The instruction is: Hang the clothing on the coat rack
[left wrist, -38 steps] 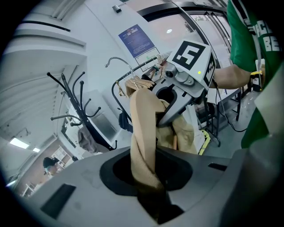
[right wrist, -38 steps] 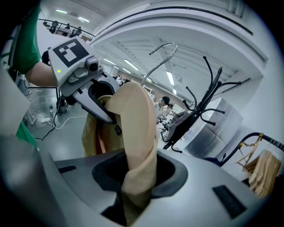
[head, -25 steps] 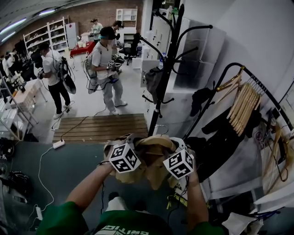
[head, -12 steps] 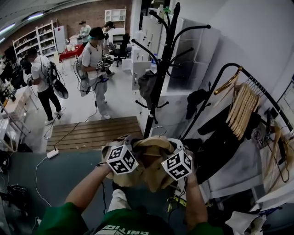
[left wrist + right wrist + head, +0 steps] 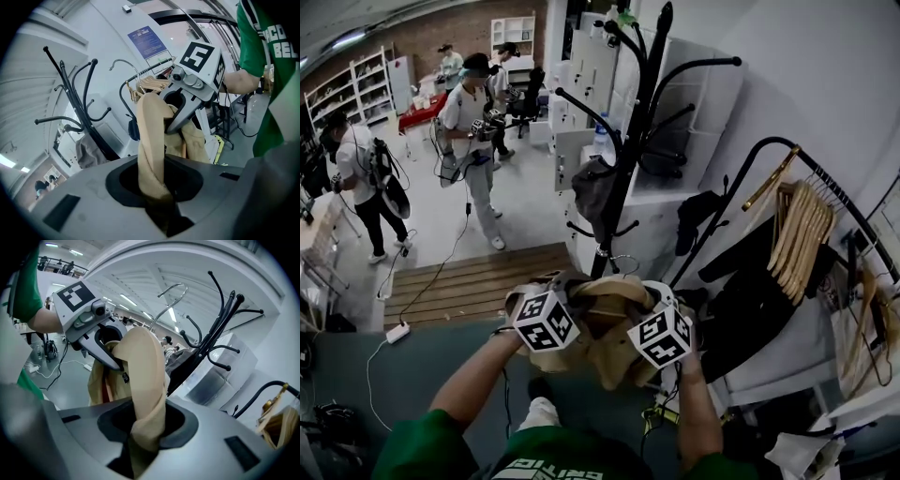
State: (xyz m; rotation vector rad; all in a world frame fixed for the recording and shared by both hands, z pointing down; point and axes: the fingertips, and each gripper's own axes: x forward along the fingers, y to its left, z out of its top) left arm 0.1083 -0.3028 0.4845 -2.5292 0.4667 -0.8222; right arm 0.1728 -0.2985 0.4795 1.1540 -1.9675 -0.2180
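The left gripper [image 5: 551, 298] and right gripper [image 5: 661, 314] are each clamped on bunched folds of the tan cloth garment [image 5: 609, 328], held just short of the black metal coat rack [image 5: 628, 150]. Open floor lies to its left, and a black clothes rail [image 5: 825, 178] crowds its right. The rack looms nearer than before.

Dim, even indoor light; strong fisheye warping, dark vignetted corners.
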